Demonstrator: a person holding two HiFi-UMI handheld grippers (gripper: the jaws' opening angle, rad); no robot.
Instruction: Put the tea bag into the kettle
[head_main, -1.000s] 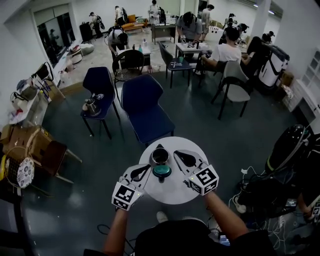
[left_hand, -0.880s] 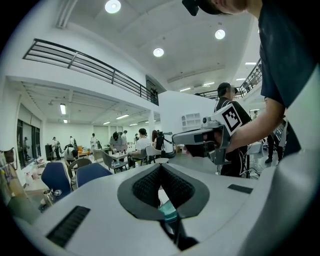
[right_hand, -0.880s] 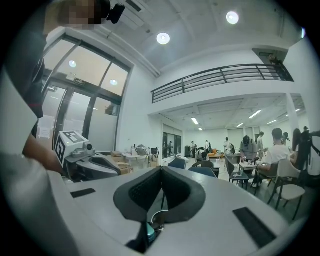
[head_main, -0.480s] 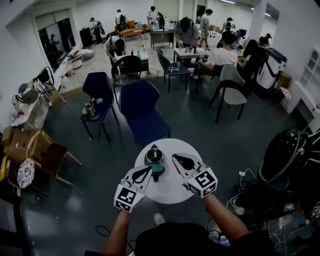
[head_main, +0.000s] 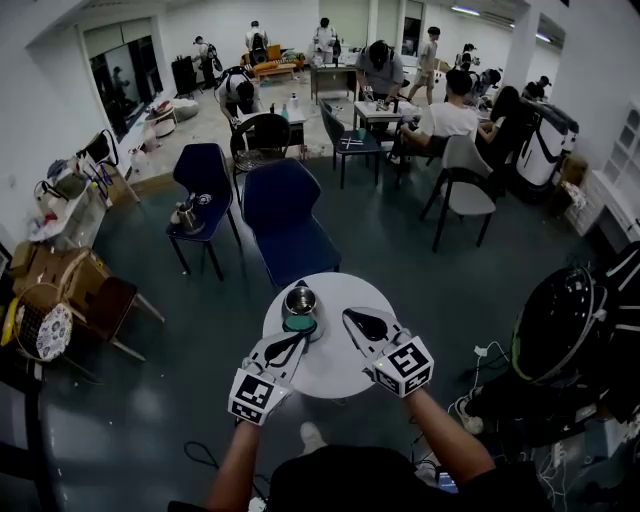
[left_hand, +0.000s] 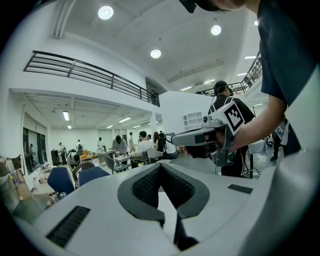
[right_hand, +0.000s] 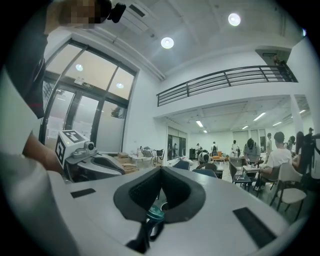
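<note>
From the head view, we hold both tongs over a round white counter (head_main: 330, 372). The left tongs (head_main: 298, 338) and right tongs (head_main: 350, 317) are closed and grip nothing. The kettle (head_main: 300, 299) stands open near the counter's far left edge. A teal lid (head_main: 299, 324) lies just beside it on our side, close to the left tongs' tip. We cannot make out the tea bag.

In the left gripper view, the jaws meet at their tips, with only bare counter showing through the gap.

In the right gripper view, the jaws are together too, and the lid shows through their gap.
</note>
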